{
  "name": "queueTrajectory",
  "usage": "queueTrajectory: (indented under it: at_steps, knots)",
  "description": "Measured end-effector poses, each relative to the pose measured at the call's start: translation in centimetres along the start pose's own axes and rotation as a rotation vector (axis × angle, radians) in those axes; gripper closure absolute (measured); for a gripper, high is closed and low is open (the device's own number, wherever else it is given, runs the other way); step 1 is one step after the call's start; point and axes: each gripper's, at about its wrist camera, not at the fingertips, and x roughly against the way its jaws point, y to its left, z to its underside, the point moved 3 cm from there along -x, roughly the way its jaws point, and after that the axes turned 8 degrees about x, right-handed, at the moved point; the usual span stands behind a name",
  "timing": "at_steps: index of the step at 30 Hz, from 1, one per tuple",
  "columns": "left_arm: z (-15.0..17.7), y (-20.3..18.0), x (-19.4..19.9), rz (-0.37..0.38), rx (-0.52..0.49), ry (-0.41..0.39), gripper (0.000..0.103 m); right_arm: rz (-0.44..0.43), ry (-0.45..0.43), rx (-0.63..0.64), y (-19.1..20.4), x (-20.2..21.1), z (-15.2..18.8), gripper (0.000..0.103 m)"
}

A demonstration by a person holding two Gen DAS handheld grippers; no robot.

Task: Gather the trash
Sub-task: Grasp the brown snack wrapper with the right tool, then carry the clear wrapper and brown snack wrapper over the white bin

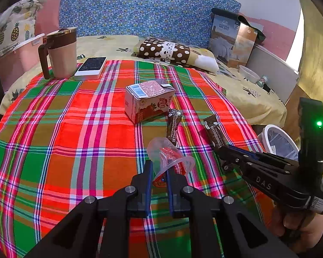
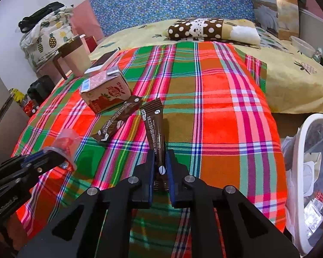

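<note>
Carrying the coffee sachet (image 2: 156,133) clenched in the right tool (image 2: 160,172) and the plastic cup (image 1: 169,159) clenched in the left tool (image 1: 158,174), both should hold firm until over the bin (image 2: 301,150) at right.

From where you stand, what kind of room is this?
Most likely a bedroom at home: a plaid cloth lies over a bed with a yellow sheet, a polka-dot pillow sits beyond it, and a packaged quilt leans at the back.
</note>
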Motion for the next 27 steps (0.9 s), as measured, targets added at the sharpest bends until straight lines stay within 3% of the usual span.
queueTrajectory:
  at_steps: [12, 27]
  knots:
    - [0.3, -3.9, 1.1, 0.045, -0.063, -0.013, 0.091, 0.024, -0.068, -0.041, -1.8, 4.9, 1.5, 0.09]
    - [1.8, -11.3, 1.4, 0.153, -0.18, 0.01, 0.091, 0.131, -0.141, -0.11, -5.5, 9.5, 3.2, 0.09]
